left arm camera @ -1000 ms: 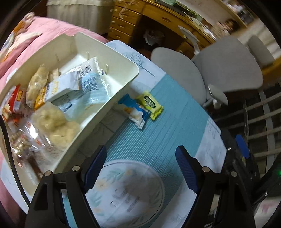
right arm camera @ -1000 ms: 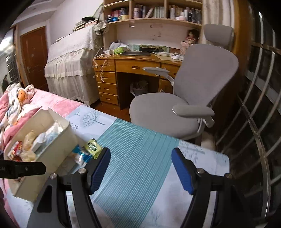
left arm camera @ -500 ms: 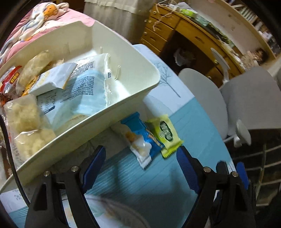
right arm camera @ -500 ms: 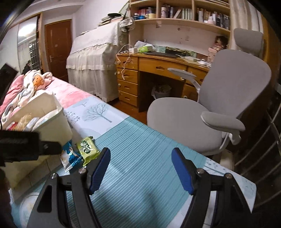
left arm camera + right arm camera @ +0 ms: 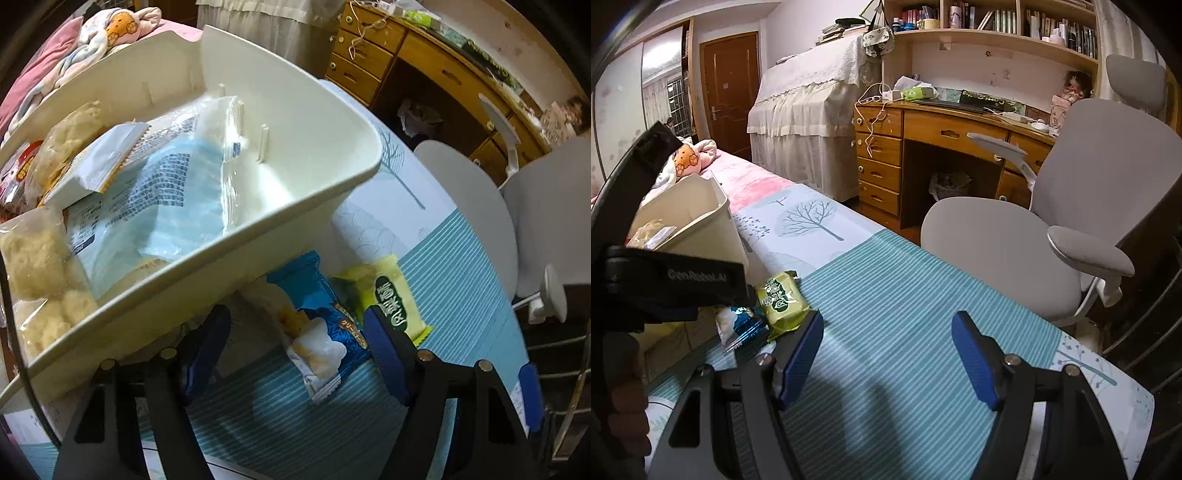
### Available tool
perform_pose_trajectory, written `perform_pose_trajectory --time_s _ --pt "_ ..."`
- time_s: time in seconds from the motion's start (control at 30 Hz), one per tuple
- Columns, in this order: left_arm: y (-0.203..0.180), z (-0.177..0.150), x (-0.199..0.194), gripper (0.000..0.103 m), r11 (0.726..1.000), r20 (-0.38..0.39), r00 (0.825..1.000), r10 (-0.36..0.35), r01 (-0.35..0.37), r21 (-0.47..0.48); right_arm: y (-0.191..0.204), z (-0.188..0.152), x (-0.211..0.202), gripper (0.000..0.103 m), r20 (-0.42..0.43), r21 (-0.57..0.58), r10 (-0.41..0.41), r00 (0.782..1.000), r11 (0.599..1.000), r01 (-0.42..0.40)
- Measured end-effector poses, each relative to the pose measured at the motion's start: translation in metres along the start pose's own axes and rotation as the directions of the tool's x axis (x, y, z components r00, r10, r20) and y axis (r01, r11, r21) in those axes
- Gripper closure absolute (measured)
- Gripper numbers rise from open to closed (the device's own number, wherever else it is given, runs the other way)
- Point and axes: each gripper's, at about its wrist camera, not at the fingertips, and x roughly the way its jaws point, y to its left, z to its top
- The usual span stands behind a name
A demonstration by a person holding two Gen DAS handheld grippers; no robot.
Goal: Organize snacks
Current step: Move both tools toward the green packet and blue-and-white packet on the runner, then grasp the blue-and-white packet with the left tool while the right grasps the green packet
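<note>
Beside the cream bin (image 5: 303, 225) on the striped blue cloth (image 5: 897, 295), two loose snacks lie touching each other: a blue packet (image 5: 317, 325) and a yellow-green packet (image 5: 391, 295). Both sit just outside the bin's near wall, while the bin already holds several wrapped snacks, among them a pale blue bag (image 5: 173, 192) and a clear bag of puffed pieces (image 5: 33, 266).

Your left gripper (image 5: 295, 354) points steeply down with the blue packet lying between its blue fingers (image 5: 384, 350). Its jaws have just been closing, yet the pads are not pressing on the packet; the claw is released and holds nothing. The right-hand finger stands close against the edge of the yellow-green packet, so I judge the step in hand to be the pickup of the blue packet alone.

Your right gripper (image 5: 886, 358) hovers over bare cloth, released and empty, with the same two snacks off beside its left finger.

For the next move, you want the left claw lower and centred across the blue packet's width, then clenched on its middle rather than on the crimped end. Mind the neighbour: if the finger catches the yellow-green wrapper, you may drag both. Once the packet is gripped, lift it over the bin's rim and drop it into the free space at the near end.
</note>
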Motion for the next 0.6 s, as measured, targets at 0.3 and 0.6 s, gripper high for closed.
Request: perform_pose_trajectory --time_s 0.3,0.6 --pt "0.002 -0.004 0.005 0.065 0.997 -0.033 0.999 0.0 0.002 0.073 0.005 0.003 0.005 0.031 0.001 0.017 0.024 1.0 1.0 -0.024" --pt "0.042 -0.024 -0.009 0.07 0.998 -0.148 0.989 -0.013 0.021 0.055 0.028 0.012 0.028 0.031 -0.05 0.003 0.071 0.996 0.997 -0.071"
